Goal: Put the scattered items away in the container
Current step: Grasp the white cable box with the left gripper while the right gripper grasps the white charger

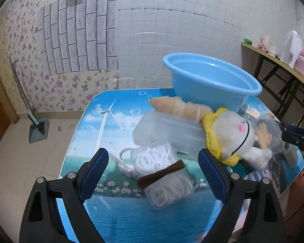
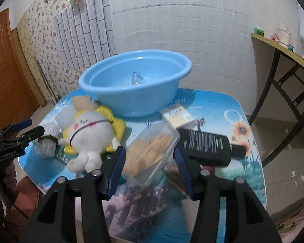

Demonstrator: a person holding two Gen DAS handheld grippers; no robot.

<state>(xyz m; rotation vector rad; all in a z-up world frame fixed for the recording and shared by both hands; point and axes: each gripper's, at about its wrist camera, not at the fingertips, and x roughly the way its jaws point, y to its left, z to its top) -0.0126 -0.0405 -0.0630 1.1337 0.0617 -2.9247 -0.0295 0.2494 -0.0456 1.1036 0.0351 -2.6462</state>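
A light blue basin [image 1: 210, 81] [image 2: 135, 93] stands at the back of the picture-printed table [image 1: 115, 208] [image 2: 218, 105], with a small clear item [image 2: 137, 78] inside. My left gripper [image 1: 153, 152] is open, its fingers astride a clear box of white cord [image 1: 164, 174] with a brown strip across it, not touching. My right gripper [image 2: 149, 150] is open around a clear box of wooden sticks [image 2: 152, 149], which lies tilted between the pads. A white and yellow plush toy [image 1: 233, 135] [image 2: 91, 133] lies between the two grippers.
A frosted clear box [image 1: 168, 129] and a beige cone-shaped item [image 1: 178, 107] lie by the basin. A black bottle [image 2: 208, 145] and a small card box [image 2: 178, 115] sit right of the stick box. A side table [image 2: 283, 50] stands at the right, a dustpan [image 1: 38, 129] on the floor.
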